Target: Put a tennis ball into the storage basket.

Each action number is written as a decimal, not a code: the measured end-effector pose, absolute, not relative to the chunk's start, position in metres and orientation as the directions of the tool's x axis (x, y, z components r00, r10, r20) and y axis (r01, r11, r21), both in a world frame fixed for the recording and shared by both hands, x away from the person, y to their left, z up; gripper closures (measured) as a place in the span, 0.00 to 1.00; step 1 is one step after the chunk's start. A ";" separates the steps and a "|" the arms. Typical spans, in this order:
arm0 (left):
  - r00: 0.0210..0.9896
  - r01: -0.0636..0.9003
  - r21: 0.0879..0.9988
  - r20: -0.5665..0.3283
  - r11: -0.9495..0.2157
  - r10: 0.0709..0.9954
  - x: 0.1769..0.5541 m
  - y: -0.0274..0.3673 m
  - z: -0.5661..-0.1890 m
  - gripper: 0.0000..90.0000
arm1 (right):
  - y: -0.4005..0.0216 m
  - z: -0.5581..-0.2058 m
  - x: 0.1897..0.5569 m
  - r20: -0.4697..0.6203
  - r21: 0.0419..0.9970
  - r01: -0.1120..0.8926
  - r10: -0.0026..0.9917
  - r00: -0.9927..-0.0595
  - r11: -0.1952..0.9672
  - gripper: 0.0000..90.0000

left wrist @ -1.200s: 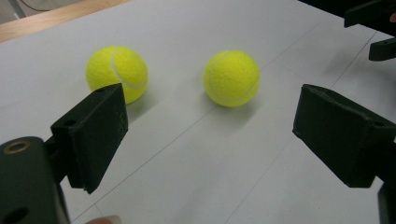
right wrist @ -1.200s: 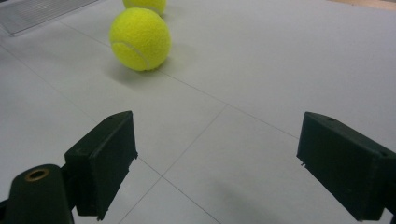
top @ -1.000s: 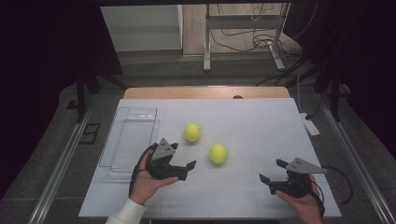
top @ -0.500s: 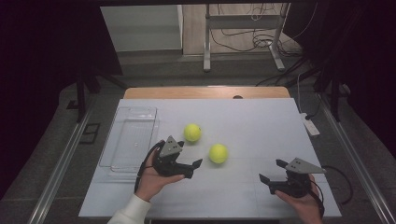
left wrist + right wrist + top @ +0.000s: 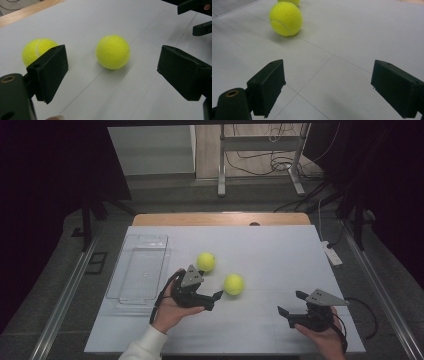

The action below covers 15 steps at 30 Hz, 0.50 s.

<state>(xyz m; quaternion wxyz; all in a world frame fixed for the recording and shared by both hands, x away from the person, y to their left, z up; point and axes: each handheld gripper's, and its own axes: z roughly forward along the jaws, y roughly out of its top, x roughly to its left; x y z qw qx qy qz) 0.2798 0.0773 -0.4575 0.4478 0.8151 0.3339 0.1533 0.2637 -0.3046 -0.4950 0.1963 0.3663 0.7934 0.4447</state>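
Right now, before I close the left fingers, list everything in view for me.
tennis balls: two, yellow, mid-table; near ball just ahead of the left gripper, far ball beyond it, apart.
tray: one, clear plastic, left side of the table, nothing in it.
table: one, pale grey top, wooden far edge.
power strip: one, white, off the table's right edge.
metal stand: one, grey, on the floor behind.
left gripper: black, open, aimed at the near ball.
right gripper: black, open, near right corner.
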 end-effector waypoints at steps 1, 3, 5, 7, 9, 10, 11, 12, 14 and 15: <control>0.730 0.410 0.831 -0.050 -0.377 0.682 0.281 0.076 -0.458 0.12 | -0.305 -0.495 0.264 0.014 0.849 0.407 0.756 -0.655 0.336 0.14; 0.730 0.412 0.828 -0.051 -0.380 0.681 0.282 0.075 -0.459 0.12 | -0.304 -0.495 0.264 0.012 0.848 0.407 0.757 -0.654 0.338 0.14; 0.731 0.417 0.824 -0.053 -0.384 0.680 0.284 0.073 -0.461 0.12 | -0.304 -0.495 0.264 0.012 0.848 0.407 0.756 -0.654 0.338 0.14; 0.734 0.421 0.822 -0.060 -0.383 0.676 0.286 0.072 -0.463 0.12 | -0.304 -0.495 0.264 0.014 0.849 0.407 0.756 -0.655 0.337 0.14; 0.736 0.430 0.821 -0.078 -0.376 0.672 0.287 0.070 -0.464 0.12 | -0.304 -0.495 0.264 0.014 0.849 0.407 0.756 -0.655 0.337 0.14; 0.735 0.430 0.820 -0.076 -0.377 0.674 0.287 0.069 -0.464 0.12 | -0.304 -0.495 0.264 0.013 0.848 0.408 0.756 -0.655 0.338 0.14; 0.738 0.428 0.819 -0.072 -0.382 0.671 0.287 0.067 -0.464 0.12 | -0.304 -0.495 0.264 0.016 0.849 0.407 0.755 -0.656 0.337 0.14; 0.740 0.424 0.819 -0.068 -0.386 0.669 0.287 0.066 -0.464 0.12 | -0.304 -0.495 0.264 0.016 0.849 0.408 0.755 -0.656 0.337 0.14; 0.746 0.418 0.817 -0.059 -0.397 0.663 0.288 0.062 -0.464 0.12 | -0.304 -0.495 0.264 0.013 0.848 0.408 0.756 -0.655 0.339 0.14; 0.749 0.415 0.816 -0.056 -0.402 0.660 0.288 0.060 -0.464 0.11 | -0.304 -0.495 0.264 0.015 0.848 0.409 0.755 -0.655 0.338 0.14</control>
